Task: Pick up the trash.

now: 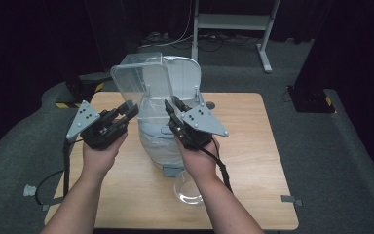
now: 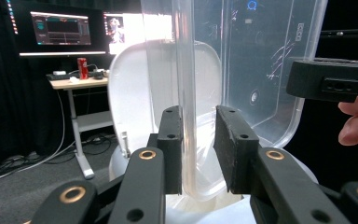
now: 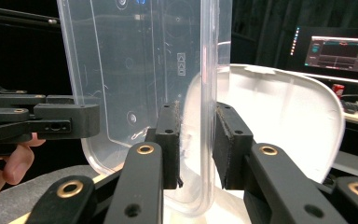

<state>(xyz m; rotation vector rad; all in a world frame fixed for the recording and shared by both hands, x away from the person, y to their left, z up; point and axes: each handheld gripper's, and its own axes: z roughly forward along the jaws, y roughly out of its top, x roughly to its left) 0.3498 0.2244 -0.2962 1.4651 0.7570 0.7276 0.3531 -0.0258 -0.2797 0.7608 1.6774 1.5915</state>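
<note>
A person's two forearms are reaching in from the near edge of a wooden table [image 1: 253,161], each hand carrying a two-jaw gripper. Nearest the camera, a clear glass vessel [image 1: 187,191] is standing on the tabletop just in front of a white step-on waste bin [image 1: 168,146] lined with a thin plastic bag.

The left gripper [image 1: 126,111] is pinching the left edge of a clear plastic container [image 1: 141,83], which is being held upright above the bin's open mouth. In the left gripper view, the left gripper [image 2: 198,149] is showing its black pads on either side of the container [image 2: 261,70] wall, the left pad pressing against it and the right pad standing close beside it.

The right gripper [image 1: 171,108] is gripping the container's opposite edge. In the right gripper view, the right gripper [image 3: 196,140] is straddling the rim of the container [image 3: 135,70] with both pads close against the plastic, though whether both are touching is hard to tell.

Behind the container, the bin's white lid [image 1: 185,73] is standing raised. Farther off, a desk with lit monitors [image 2: 60,32] and a red can [image 2: 82,68] is sitting against the dark room, and the legs of a white frame [image 1: 233,22] are rising beyond the table.
</note>
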